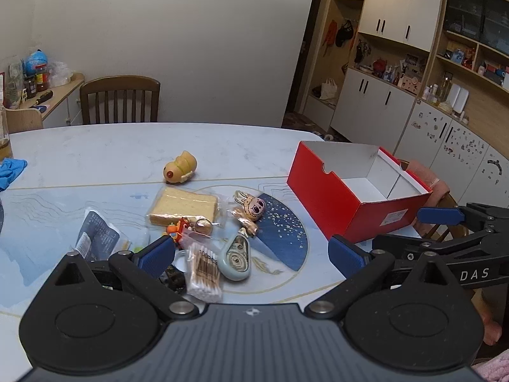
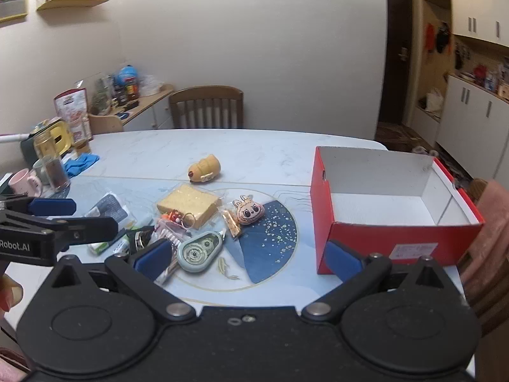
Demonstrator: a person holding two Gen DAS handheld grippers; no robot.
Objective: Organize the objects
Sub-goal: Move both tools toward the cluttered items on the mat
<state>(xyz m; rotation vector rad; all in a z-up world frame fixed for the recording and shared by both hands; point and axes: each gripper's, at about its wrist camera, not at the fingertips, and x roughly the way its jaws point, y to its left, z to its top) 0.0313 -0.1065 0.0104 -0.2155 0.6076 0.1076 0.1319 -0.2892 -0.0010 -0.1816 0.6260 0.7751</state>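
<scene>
A pile of small things lies mid-table: a yellow toy, a wrapped cake slice, a bunny-face plush, a correction tape, a cotton swab pack and a dark packet. An open, empty red box stands to their right. My left gripper hovers open over the pile's near edge. My right gripper hovers open between the pile and the box. Neither holds anything.
The marble-look table has a wooden chair behind it. Glass jars and mugs and a blue glove crowd its left end. A chair with pink cloth stands right of the box.
</scene>
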